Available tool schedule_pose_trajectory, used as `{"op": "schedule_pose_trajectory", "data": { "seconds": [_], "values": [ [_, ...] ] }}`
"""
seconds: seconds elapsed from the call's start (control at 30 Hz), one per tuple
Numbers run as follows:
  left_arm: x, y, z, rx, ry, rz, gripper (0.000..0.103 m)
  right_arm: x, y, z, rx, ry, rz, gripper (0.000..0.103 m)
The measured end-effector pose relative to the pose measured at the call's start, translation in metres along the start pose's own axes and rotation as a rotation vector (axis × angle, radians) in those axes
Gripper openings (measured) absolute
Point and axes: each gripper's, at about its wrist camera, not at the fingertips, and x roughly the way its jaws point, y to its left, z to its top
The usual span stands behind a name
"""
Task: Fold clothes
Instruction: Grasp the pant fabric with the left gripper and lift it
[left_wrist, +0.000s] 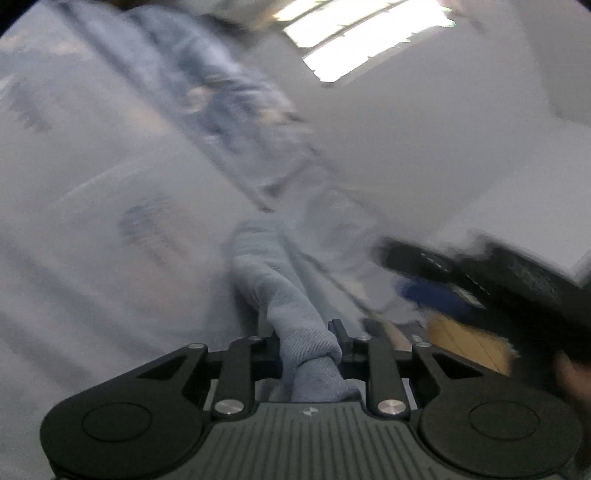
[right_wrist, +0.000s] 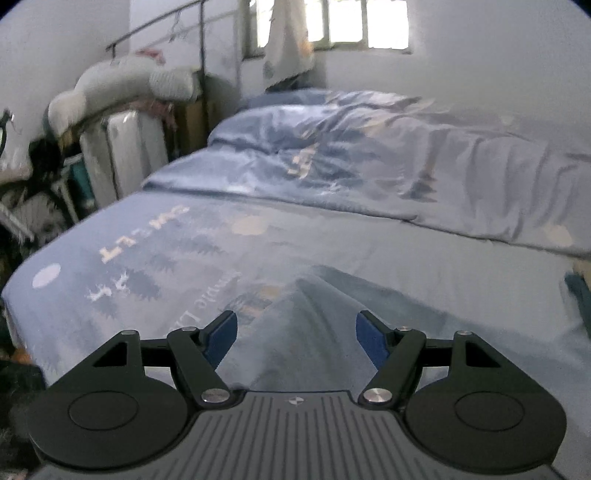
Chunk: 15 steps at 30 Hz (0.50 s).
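- A bed (right_wrist: 424, 258) fills most of the right wrist view, covered by a pale blue sheet printed with dark tree shapes, pale round spots and white lettering.
- A crumpled blue duvet (right_wrist: 369, 155) lies heaped across the far part of the bed, its near edge running across the sheet.
- A bright window (right_wrist: 351, 22) sits in the white wall beyond the bed, with a pale cloth (right_wrist: 288, 40) hanging in front of its left side.
- To the left of the bed stands a clutter of stacked things, topped by a long white bolster (right_wrist: 122, 77); details there are too blurred to make out.
- In the left wrist view, which is tilted and heavily blurred, the same blue printed bedding (left_wrist: 92, 184) streaks across the left side, with a white wall on the right.
- A light blue garment (left_wrist: 291, 306) of ribbed, towel-like fabric runs from the bedding down into the left gripper (left_wrist: 308, 343), whose jaws are clamped on a bunched fold of it.
- A ridge of pale blue fabric (right_wrist: 299, 332) rises off the sheet between the fingers of the right gripper (right_wrist: 296, 338), whose jaws stand wide apart with the blue pads (right_wrist: 371, 341) clear of the cloth on both sides; it grips nothing.
- At the right edge of the left wrist view is a dark blurred device with a blue part; I cannot tell what it is.
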Motion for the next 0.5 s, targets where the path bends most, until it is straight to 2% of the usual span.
{"op": "schedule_pose_trajectory", "data": {
  "seconds": [0.13,0.27,0.5],
  "values": [
    [0.006,-0.029,-0.016,0.127,0.02,-0.043,0.019,0.023,-0.002,0.034,-0.018,0.085,0.006,0.073],
    [0.012,-0.045,-0.025,0.17,0.042,-0.069,0.019,0.062,-0.003,0.057,0.024,0.272,0.003,0.073],
    [0.017,-0.053,-0.031,0.157,0.039,-0.072,0.019,0.109,0.049,0.047,-0.317,0.453,-0.097,0.073]
  ]
}}
